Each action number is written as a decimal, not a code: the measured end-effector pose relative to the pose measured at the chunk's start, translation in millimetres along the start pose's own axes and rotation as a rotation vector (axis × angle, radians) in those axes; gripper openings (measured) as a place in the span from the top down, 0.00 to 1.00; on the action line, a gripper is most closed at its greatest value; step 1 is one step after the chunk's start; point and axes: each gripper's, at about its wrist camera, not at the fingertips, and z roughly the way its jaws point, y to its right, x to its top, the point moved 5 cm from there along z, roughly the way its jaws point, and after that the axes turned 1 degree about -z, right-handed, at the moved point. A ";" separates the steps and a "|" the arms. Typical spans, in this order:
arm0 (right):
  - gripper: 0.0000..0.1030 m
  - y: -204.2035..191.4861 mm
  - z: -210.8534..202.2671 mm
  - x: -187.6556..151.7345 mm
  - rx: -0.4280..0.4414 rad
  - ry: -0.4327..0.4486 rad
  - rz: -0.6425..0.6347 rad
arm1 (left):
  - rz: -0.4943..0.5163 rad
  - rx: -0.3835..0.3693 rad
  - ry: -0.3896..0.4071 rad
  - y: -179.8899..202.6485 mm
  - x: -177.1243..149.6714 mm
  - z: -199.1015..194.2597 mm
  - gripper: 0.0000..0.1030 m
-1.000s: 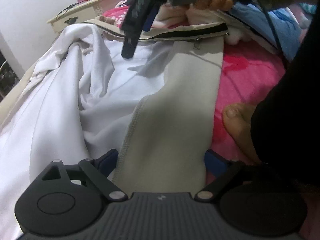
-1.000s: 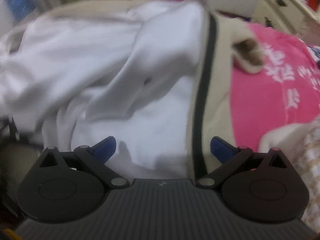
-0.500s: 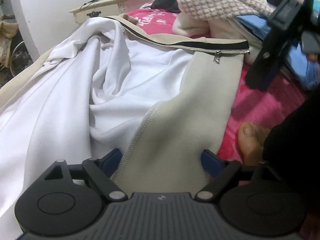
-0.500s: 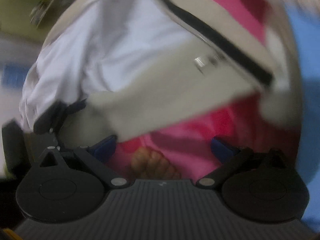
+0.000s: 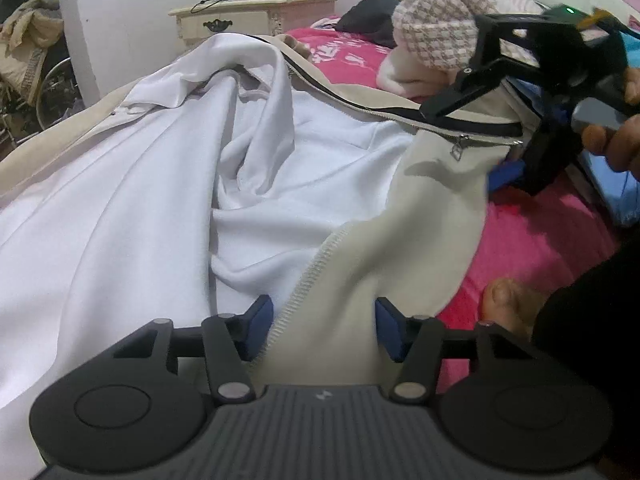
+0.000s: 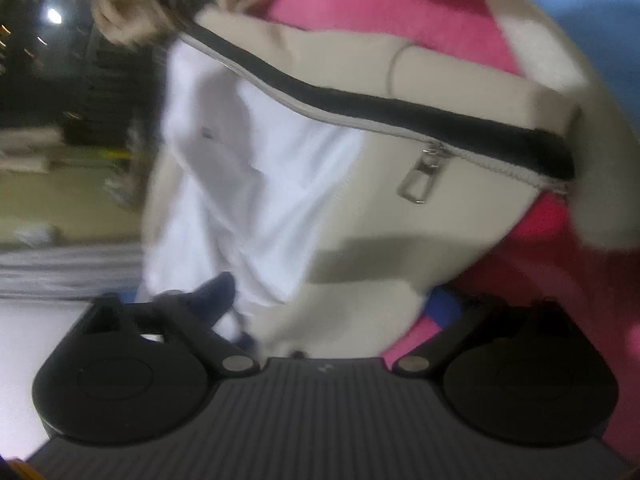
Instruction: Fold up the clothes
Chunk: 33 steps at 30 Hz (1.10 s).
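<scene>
Two claws bracket one beige jacket (image 5: 420, 208) lying opened, white lining up, on the pink bed (image 5: 532, 240). Left claw (image 5: 320, 328) and right claw (image 6: 332, 300) have just been narrowing around its front panel, pads not yet pressing. Step: securing the edge. Next: close fully, then fold across.

White lettering shows on the pink bedspread (image 5: 352, 50), but none of it can be read.
</scene>
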 end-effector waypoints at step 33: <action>0.95 -105.7 -49.2 23.3 -0.406 0.086 -0.542 | -0.248 -0.526 0.010 42.8 61.1 9.8 0.92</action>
